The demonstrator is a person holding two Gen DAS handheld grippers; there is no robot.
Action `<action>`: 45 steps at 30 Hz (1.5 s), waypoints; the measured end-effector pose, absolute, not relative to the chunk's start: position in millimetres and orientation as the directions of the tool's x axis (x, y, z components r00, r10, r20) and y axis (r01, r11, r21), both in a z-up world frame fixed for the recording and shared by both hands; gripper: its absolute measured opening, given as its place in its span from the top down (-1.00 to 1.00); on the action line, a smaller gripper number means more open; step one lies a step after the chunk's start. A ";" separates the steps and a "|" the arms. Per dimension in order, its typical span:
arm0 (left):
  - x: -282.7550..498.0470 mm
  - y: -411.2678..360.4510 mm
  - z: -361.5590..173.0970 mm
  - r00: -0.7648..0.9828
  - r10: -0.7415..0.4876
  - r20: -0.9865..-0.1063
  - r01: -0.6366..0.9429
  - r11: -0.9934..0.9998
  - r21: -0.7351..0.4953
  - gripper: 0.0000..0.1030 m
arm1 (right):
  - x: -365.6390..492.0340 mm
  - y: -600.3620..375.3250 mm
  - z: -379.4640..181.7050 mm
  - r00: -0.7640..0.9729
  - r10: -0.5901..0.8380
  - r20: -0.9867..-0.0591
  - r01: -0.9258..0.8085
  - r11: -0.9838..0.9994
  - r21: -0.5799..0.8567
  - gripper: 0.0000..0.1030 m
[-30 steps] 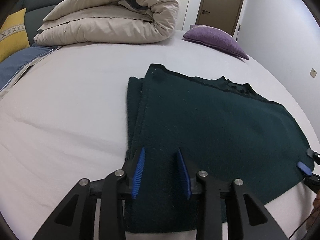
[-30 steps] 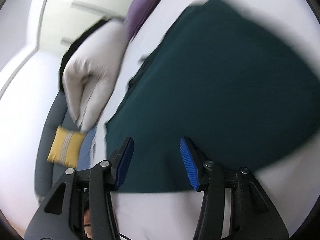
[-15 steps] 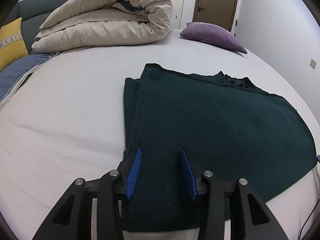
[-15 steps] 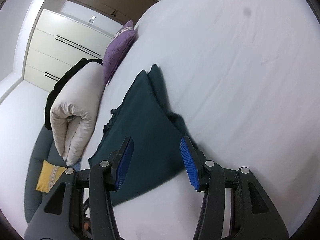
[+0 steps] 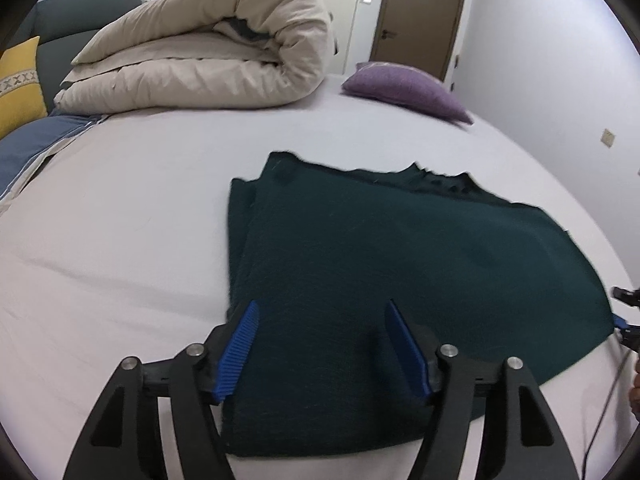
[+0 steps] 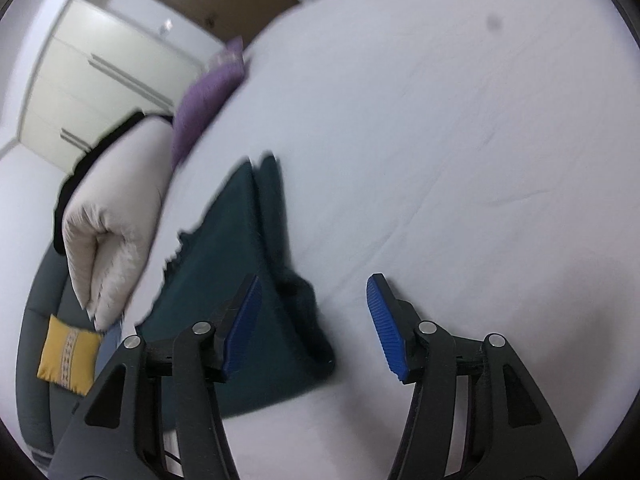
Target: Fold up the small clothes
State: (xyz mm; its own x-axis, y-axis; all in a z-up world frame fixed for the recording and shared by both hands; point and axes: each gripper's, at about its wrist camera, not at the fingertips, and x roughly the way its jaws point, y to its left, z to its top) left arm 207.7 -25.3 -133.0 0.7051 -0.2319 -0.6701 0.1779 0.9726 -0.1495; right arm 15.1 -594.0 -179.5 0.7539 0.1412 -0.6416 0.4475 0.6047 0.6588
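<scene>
While folded, sweater (image 5: 400,280) edges free.

left gripper (image 5: 322,346): jaws opening (nothing clamped) | right gripper (image 6: 314,320): jaws opening, angled down

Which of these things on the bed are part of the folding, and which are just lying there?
In the job: dark green garment; left gripper and right gripper, both opening, nothing pinched.

Just lying about: rolled beige duvet; purple pillow; yellow cushion.
</scene>
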 end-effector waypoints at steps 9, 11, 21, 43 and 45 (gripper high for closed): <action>215.7 -25.9 -142.0 0.673 -0.265 -0.691 0.188 0.964 -0.188 -0.34 | 83.6 -576.4 -189.4 0.663 0.350 -0.662 0.365 0.621 0.694 -0.06; 217.4 -24.9 -143.3 0.670 -0.268 -0.693 0.186 0.963 -0.194 -0.33 | 91.9 -576.0 -191.6 0.648 0.386 -0.657 0.372 0.591 0.715 -0.06; 220.8 -18.9 -146.4 0.653 -0.298 -0.696 0.173 0.954 -0.246 -0.33 | 99.4 -563.3 -211.6 0.655 0.475 -0.588 0.400 0.442 0.803 0.44; 227.0 -4.5 -154.3 0.617 -0.330 -0.715 0.113 0.936 -0.334 -0.23 | 119.5 -508.6 -166.2 0.682 0.213 -0.700 0.425 0.664 0.616 0.69; 228.7 2.7 -152.9 0.604 -0.366 -0.708 0.101 0.916 -0.387 -0.23 | 131.7 -484.6 -145.4 0.677 0.182 -0.713 0.395 0.727 0.561 0.69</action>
State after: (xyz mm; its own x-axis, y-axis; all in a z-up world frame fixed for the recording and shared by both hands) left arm 228.7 2.7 -152.9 0.6043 -0.3660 -0.7077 0.1015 0.9164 -0.3872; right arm 131.7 -484.6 -145.4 0.6774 0.1820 -0.7127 0.3951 0.7272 0.5613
